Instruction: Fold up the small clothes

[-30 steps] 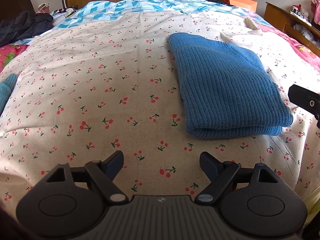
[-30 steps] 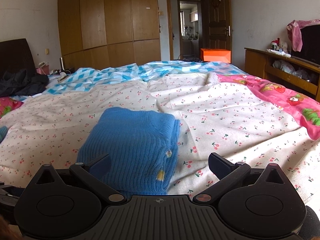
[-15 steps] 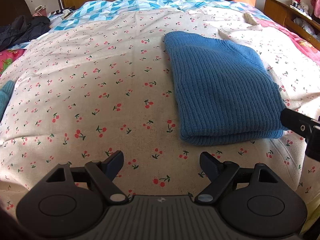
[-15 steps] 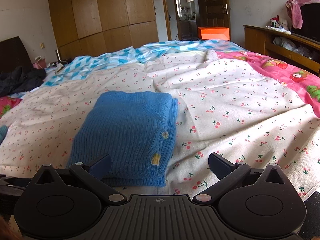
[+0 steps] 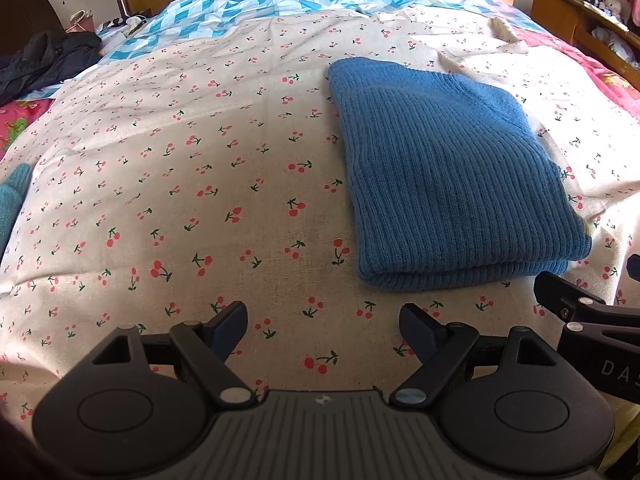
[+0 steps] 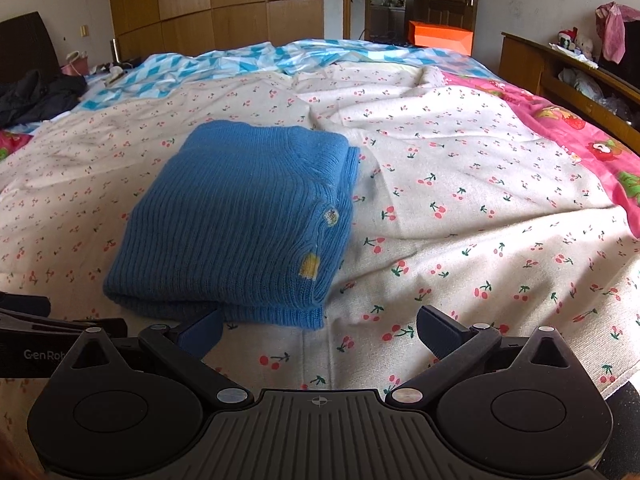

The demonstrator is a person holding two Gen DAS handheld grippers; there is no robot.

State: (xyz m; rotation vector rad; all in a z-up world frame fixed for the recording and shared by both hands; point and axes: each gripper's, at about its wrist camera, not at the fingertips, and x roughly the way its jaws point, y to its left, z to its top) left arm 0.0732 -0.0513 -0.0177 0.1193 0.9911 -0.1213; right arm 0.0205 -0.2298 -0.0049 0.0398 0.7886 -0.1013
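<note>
Two grippers hang over the bed, and you hold nothing in either. Your left gripper (image 5: 322, 318) stands with its jaws spread wide above bare cherry-print sheet (image 5: 192, 184); the folded blue knit sweater (image 5: 444, 184) lies ahead of it and off to its right, well clear of both fingertips, its thick folded edge facing you. Your right gripper (image 6: 318, 326) is likewise wide open, and the sweater (image 6: 236, 216) sits ahead and to its left: the left fingertip (image 6: 202, 330) reaches just to the near folded edge, though you cannot tell whether it touches the knit, while the right fingertip is over sheet alone. From the left wrist you see a tip of the right gripper coming in at the right edge, just beside the sweater's near right corner, and a piece of teal knit (image 5: 12, 196) at the far left edge of the bed. The right wrist alone shows the sweater's open side, with its stacked layers, a button (image 6: 331, 215) and a small yellow patch (image 6: 309, 266), plus the pink strawberry-print cover (image 6: 576, 136) along the right. Both views take in the blue diamond-patterned bedding (image 6: 224, 66) farther back and an orange box (image 6: 440, 36).
</note>
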